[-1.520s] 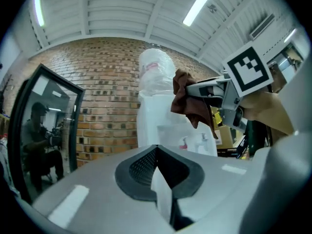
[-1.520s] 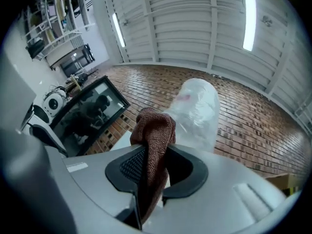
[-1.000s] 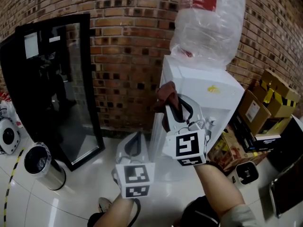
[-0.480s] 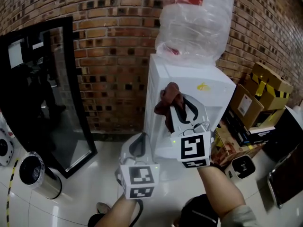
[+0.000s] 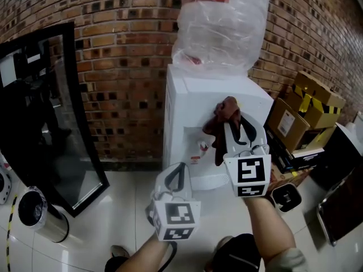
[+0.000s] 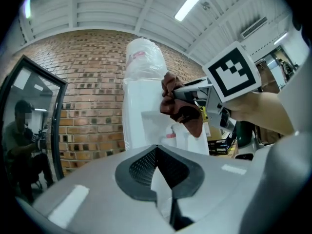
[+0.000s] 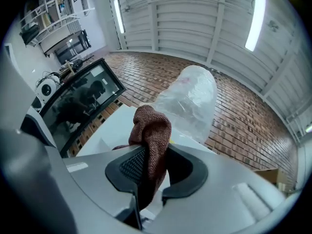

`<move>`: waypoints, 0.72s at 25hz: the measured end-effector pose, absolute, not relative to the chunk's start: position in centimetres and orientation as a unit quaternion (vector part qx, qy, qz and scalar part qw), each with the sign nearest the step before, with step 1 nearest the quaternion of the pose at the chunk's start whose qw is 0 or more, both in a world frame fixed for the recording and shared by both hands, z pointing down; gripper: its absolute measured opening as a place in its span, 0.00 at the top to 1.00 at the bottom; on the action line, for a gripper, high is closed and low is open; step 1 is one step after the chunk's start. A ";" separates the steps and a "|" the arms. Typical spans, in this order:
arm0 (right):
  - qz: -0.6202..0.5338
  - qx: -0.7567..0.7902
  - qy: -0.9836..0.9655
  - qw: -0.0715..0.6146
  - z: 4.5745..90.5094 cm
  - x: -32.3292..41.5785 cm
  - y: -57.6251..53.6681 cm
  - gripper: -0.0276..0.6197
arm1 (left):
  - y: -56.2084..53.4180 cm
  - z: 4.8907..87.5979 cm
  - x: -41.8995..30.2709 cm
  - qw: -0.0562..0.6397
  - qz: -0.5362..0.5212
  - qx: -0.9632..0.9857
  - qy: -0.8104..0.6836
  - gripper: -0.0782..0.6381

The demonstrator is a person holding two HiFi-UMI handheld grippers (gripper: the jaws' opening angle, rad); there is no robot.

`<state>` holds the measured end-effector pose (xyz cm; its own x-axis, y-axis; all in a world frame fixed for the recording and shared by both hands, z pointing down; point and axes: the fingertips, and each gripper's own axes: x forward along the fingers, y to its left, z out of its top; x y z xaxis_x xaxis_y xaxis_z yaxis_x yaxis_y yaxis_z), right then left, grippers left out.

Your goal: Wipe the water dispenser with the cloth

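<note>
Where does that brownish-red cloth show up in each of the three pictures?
Head view: cloth right of centre, in front of the water dispenser.
Left gripper view: cloth upper middle, slightly right.
Right gripper view: cloth centre, clamped between the jaws.
Shared landmark: the plastic-wrapped bottle.

From where I stand, a red-brown brick wall [image 5: 130, 67] closes off the back of the room and bends round to the right. At its left stands a tall glass door [image 5: 51, 112] in a black frame, dark with reflections. The floor [image 5: 113, 220] is glossy white tile. A round steel bin [image 5: 35, 213] sits on the floor just by the door's lower corner. Cardboard boxes [image 5: 292, 123] are stacked against the wall on the right, the upper one striped with yellow-and-black tape [image 5: 317, 98]. Overhead, a white slatted ceiling [image 7: 195, 13] carries long strip lights [image 7: 257, 18], lit.
</note>
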<state>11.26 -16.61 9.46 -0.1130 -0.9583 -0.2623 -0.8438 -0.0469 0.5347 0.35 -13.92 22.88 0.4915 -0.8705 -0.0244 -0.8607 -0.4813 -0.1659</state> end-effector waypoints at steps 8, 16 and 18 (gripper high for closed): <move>-0.275 0.702 -0.651 0.088 8.8 17.9 -16.1 0.80 | -13.7 24.6 4.5 0.078 -0.051 -0.878 0.469 0.89; -0.250 0.740 -0.620 0.077 9.5 24.0 -15.7 0.80 | -13.2 26.8 8.9 0.074 -0.070 -0.898 0.427 0.89; -0.237 0.749 -0.614 0.073 10.1 25.6 -15.7 0.80 | -13.2 27.3 9.8 0.068 -0.071 -0.903 0.419 0.89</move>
<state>25.56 -15.74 10.09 0.1339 -0.9544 -0.2668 -0.8855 -0.2361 0.4001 9.77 -13.19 27.33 0.6388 -0.7660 0.0718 -0.7467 -0.6398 -0.1820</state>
